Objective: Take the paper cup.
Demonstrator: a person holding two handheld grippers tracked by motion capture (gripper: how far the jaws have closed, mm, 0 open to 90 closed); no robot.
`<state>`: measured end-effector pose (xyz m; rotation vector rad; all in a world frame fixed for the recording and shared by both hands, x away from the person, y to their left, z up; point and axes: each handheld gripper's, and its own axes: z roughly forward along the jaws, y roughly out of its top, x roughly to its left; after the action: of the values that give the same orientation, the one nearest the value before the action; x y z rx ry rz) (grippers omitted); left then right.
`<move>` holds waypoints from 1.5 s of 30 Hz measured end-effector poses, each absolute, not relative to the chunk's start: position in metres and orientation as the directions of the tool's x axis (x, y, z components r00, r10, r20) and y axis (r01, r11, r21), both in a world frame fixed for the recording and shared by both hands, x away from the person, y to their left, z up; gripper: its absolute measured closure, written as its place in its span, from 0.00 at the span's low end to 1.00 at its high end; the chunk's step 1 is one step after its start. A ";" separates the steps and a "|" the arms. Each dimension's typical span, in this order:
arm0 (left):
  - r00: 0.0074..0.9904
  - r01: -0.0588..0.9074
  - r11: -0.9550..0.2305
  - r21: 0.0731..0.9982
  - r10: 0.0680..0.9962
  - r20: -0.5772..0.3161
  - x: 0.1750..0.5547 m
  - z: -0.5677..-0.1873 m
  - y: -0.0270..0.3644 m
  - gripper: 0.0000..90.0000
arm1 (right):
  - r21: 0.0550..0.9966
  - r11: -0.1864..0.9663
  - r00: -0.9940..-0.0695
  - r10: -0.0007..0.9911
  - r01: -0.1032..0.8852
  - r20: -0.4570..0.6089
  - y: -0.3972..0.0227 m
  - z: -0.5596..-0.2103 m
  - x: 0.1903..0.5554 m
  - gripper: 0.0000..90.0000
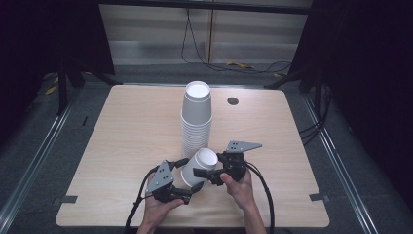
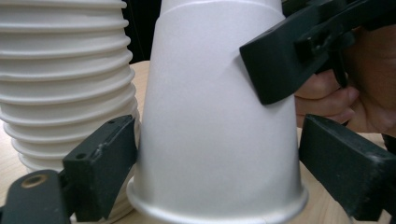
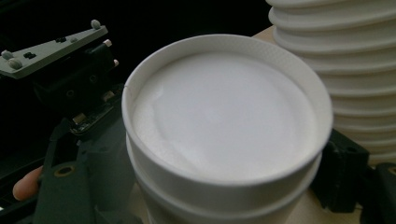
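Observation:
A white foam cup is upside down and tilted, just in front of a tall stack of the same cups in the middle of the wooden table. My right gripper is shut on the cup's upper wall; one of its fingers presses there. My left gripper grips the cup near its rim, and both jaw tips touch the wall. In the right gripper view the cup's base faces the camera between my right gripper's jaws. The stack stands close behind.
A dark round grommet sits in the table behind the stack. The stack nearly touches the held cup on its far side. Bare tabletop lies to the left and right. Cables trail from both grippers over the near edge.

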<state>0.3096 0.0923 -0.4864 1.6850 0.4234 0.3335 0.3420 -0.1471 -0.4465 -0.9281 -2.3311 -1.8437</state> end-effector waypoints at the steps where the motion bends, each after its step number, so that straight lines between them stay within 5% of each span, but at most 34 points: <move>1: 0.891 0.089 -0.134 0.987 0.454 -0.019 0.311 -0.488 0.091 0.12 | 0.879 0.121 -0.823 0.427 0.462 0.374 -0.146 -0.447 0.342 0.24; 45: 0.890 0.151 -0.207 0.967 0.453 -0.042 0.325 -0.492 0.102 0.17 | 0.886 0.129 -0.832 0.425 0.446 0.357 -0.146 -0.449 0.343 0.15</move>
<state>0.3253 0.1022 -0.4918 1.7785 0.4571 0.2936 0.3430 -0.1456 -0.4488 -0.9048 -2.3473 -1.8520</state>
